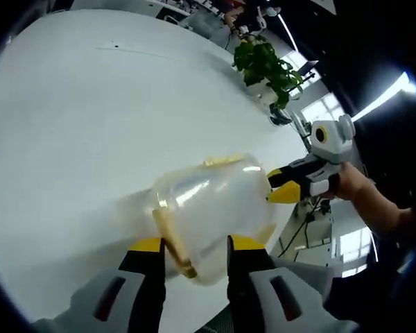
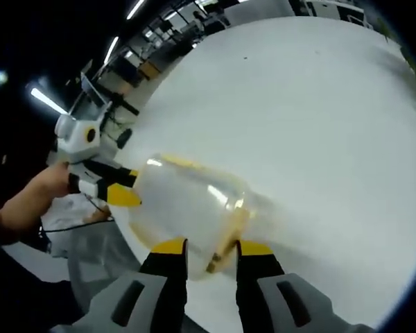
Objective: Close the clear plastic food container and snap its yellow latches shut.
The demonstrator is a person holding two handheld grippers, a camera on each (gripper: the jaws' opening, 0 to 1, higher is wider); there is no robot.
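Both grippers, left (image 1: 194, 251) and right (image 2: 211, 254), clamp the empty clear container (image 1: 211, 208).

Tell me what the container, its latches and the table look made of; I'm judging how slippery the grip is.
Container: clear, glossy plastic, the table showing through, with bright highlights on it. Latches: opaque yellow, probably plastic with a duller finish. Table: smooth white top, faint sheen; laminate or painted, the look leaves it open.
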